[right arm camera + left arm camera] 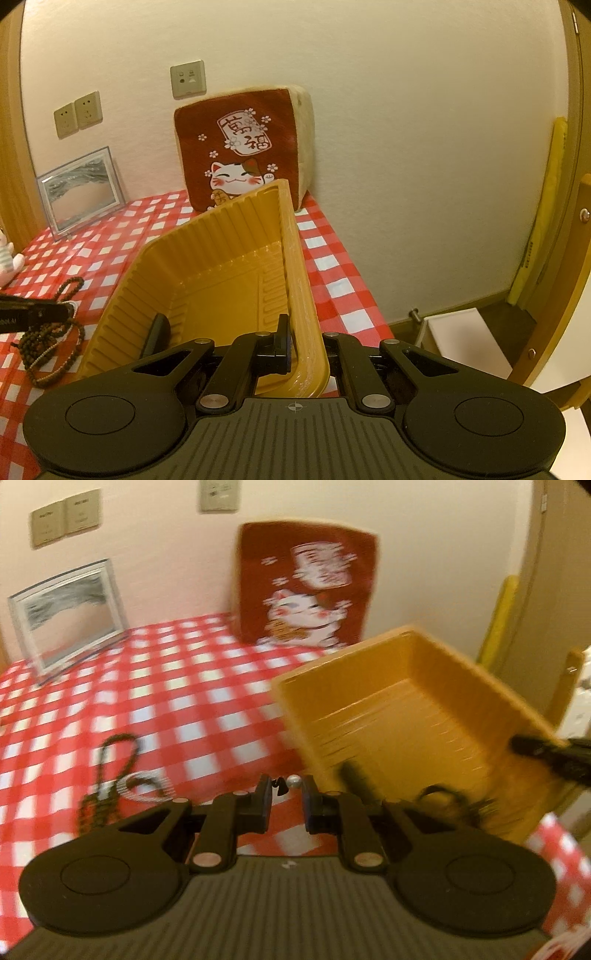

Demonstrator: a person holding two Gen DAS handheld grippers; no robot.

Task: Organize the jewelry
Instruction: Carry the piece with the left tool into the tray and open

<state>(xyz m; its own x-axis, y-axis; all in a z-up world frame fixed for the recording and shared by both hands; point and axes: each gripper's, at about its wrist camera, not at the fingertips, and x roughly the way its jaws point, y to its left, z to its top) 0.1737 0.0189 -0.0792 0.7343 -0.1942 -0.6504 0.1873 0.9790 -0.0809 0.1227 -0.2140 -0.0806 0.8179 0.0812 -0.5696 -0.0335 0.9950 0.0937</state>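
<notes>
My left gripper (pixel 287 797) is shut on a small jewelry piece with a silver bead (pixel 294 781) pinched at its fingertips, above the checked cloth just left of the yellow tray (pixel 406 716). The picture is blurred. My right gripper (pixel 304 343) is shut on the right wall of the yellow tray (pixel 207 266) and holds it tilted. In the left wrist view the right gripper (pixel 521 746) shows at the tray's right rim. Dark jewelry (pixel 447 797) lies in the tray's low corner. Brown bead strings (pixel 51 343) lie on the cloth left of the tray, under the left gripper (pixel 68 309).
A red lucky-cat cushion (pixel 240 147) leans on the back wall, with a framed picture (pixel 81 188) to its left. A small cat figurine (pixel 9 258) stands at the far left. The table's right edge (pixel 354 280) drops to a floor with a white box (pixel 465 339).
</notes>
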